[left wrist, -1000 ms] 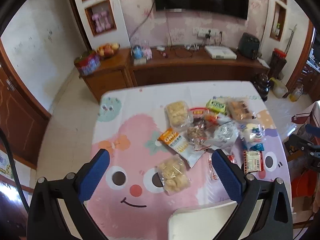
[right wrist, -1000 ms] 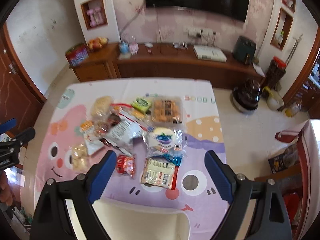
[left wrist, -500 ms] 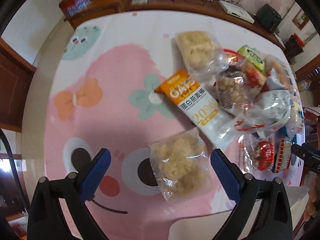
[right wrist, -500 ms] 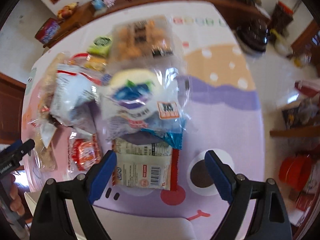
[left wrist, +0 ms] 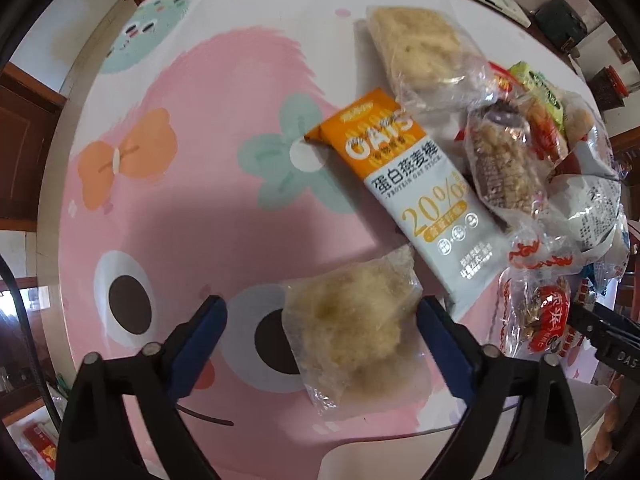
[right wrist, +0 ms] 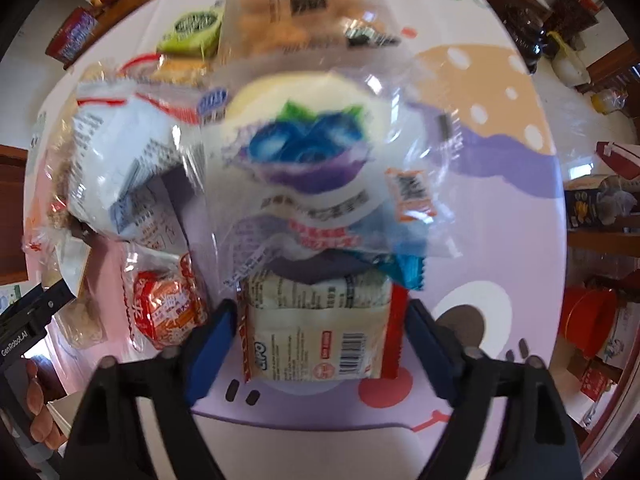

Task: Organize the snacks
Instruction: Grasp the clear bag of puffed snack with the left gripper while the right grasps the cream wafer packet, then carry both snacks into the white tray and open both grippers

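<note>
Snack packets lie in a heap on a cartoon-print tablecloth (left wrist: 192,208). My left gripper (left wrist: 320,320) is open, its jaws either side of a clear bag of pale puffed snack (left wrist: 356,328) at the near edge; the bag lies off-centre, against the right finger. An orange and white oats bar (left wrist: 416,192) lies just beyond. My right gripper (right wrist: 318,328) is open, its jaws straddling a white and red packet with a barcode (right wrist: 316,340). A blueberry cake packet (right wrist: 312,152) lies right behind it.
In the left wrist view, a second puffed-snack bag (left wrist: 420,52), a nut bar (left wrist: 504,164) and a small red packet (left wrist: 548,320) crowd the right. In the right wrist view, a white bag (right wrist: 120,160), a green packet (right wrist: 192,32) and a tray of biscuits (right wrist: 288,12) lie behind.
Both grippers have come down towards the table. The left one now brackets the puffed snack bag, the right one the barcode packet. Both stay open.
</note>
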A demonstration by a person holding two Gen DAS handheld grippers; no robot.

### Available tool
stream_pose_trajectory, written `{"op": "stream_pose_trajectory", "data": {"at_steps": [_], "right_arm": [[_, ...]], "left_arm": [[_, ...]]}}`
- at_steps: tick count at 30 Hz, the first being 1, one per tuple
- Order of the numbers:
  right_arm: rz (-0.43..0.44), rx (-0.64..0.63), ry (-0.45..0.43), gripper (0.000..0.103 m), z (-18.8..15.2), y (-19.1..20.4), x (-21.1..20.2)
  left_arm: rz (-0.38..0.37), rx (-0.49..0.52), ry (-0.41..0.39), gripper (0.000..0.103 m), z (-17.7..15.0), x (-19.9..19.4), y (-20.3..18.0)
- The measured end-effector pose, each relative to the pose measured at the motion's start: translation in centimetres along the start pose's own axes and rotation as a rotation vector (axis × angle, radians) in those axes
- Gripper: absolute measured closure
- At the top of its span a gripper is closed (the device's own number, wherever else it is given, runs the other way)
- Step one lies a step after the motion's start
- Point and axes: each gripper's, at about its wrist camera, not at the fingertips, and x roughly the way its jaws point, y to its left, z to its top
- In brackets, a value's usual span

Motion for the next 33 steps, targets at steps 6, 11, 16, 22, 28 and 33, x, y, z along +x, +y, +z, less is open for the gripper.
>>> {"op": "stream_pose_trajectory", "data": {"at_steps": [6, 11, 16, 22, 28, 33], "right_arm": [[-0.035, -0.027, -0.021, 0.039, -0.4, 1.4, -0.1], [0.021, -0.004, -0.043, 0.051, -1.9, 1.1, -0.9], [0.074, 0.008, -0.105, 0.051, -3.9, -0.2, -1.6], [0.135, -0.004, -0.251, 0.051, -6.3, -1.0, -6.9], [0.204, -0.033, -0.431, 0.051, -10.0, -1.6, -14.9], [0.223, -0.125, -0.607, 0.051, -13.2, -0.8, -23.3]], "left_arm": [[0.012, -0.001, 0.024, 0.038, 0.4, 1.0, -0.9], [0.005, -0.016, -0.018, 0.057, -0.3, 0.4, -1.2], [-0.012, -0.061, -0.083, 0.06, -1.5, -1.2, -1.0], [-0.032, -0.039, -0.232, 0.06, -3.5, -7.1, -2.5], [-0.072, 0.056, -0.417, 0.06, -7.2, -18.1, -4.5], [-0.129, 0.131, -0.539, 0.06, -11.3, -26.4, -5.1]]}}
